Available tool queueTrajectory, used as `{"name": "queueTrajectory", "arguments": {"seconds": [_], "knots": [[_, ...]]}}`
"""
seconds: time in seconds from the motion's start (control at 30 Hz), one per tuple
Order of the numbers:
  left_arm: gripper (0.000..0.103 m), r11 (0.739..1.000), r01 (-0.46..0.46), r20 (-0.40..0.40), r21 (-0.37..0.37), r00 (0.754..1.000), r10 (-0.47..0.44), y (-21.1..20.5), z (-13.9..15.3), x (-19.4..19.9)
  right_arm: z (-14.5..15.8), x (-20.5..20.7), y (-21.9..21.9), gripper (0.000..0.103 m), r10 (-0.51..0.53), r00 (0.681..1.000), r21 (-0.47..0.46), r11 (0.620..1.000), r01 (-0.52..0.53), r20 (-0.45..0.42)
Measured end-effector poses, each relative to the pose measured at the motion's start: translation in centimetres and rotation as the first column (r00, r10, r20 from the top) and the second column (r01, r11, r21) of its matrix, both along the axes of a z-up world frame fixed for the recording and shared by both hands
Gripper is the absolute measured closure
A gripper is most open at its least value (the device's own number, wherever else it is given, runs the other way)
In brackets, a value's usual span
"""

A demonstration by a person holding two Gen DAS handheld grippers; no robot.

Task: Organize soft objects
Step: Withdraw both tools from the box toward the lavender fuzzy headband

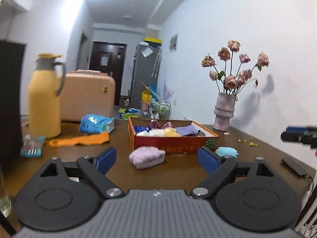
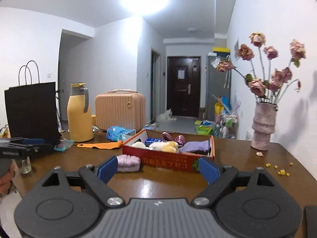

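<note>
On the table, blue pad (left view only), both jaws released, empty.

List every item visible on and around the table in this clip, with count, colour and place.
Box: one, red-orange, table centre, holding soft items.
Fuzzy sock: one, lilac, on table before the box.
Round pad: one, light blue, by the box's right corner.
Flask: one, yellow, table's left.
Case: one, peach, behind the flask.
Tissue pack: one, blue, near the case.
Flat orange item: one, left of box.
Paper bag: one, black, far left.
Vase: one, pinkish, with dried roses, right.
Phone: one, black, right edge.
Left gripper: open, empty.
Right gripper: open, empty.
</note>
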State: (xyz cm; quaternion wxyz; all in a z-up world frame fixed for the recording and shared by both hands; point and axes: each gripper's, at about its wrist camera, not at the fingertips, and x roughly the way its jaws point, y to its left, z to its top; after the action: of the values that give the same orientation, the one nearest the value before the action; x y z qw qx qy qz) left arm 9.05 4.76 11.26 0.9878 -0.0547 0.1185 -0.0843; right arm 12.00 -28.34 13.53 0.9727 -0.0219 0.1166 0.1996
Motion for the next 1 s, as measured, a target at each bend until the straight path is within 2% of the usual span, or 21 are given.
{"name": "queueTrajectory", "arguments": {"seconds": [0.03, 0.13, 0.2, 0.27, 0.33, 0.43, 0.77, 1.0], "knots": [[0.007, 1.0, -0.002, 0.0, -0.015, 1.0, 0.002, 0.0, -0.8, -1.1, -0.9, -1.0, 0.1, 0.007, -0.009, 1.0, 0.009, 1.0, 0.008, 0.009], [0.006, 0.999, -0.009, -0.046, -0.045, 0.999, 0.007, -0.2, -3.1, -3.1, -4.2, -3.5, 0.6, 0.006, -0.047, 0.999, 0.033, 0.998, 0.047, 0.006], [0.006, 1.0, -0.01, -0.075, -0.024, 0.997, 0.008, -0.5, -4.3, -3.8, -6.7, -4.9, 1.2, 0.006, -0.085, 0.996, 0.037, 0.996, 0.085, -0.015], [0.006, 1.0, -0.007, -0.094, 0.012, 0.996, 0.008, -0.8, -5.2, -4.0, -8.6, -5.8, 1.3, 0.006, -0.066, 0.997, 0.041, 0.997, 0.068, -0.048], [0.006, 1.0, -0.003, -0.117, 0.023, 0.993, 0.006, -0.9, -5.6, -3.8, -9.7, -6.3, 1.5, 0.006, -0.049, 0.995, 0.006, 0.999, 0.05, -0.082], [0.006, 1.0, 0.003, -0.126, 0.013, 0.992, -0.001, -0.8, -5.9, -3.7, -10.4, -6.7, 1.4, 0.006, -0.086, 0.992, -0.012, 0.996, 0.085, -0.092], [0.006, 1.0, 0.008, -0.125, 0.017, 0.992, -0.005, -1.5, -6.5, -3.8, -10.7, -6.5, 1.6, 0.006, -0.117, 0.991, 0.039, 0.992, 0.12, -0.059], [0.006, 1.0, 0.014, -0.142, 0.009, 0.99, -0.013, -1.6, -7.0, -2.9, -11.0, -5.2, 2.7, 0.006, -0.096, 0.993, 0.041, 0.994, 0.099, -0.066]]}}
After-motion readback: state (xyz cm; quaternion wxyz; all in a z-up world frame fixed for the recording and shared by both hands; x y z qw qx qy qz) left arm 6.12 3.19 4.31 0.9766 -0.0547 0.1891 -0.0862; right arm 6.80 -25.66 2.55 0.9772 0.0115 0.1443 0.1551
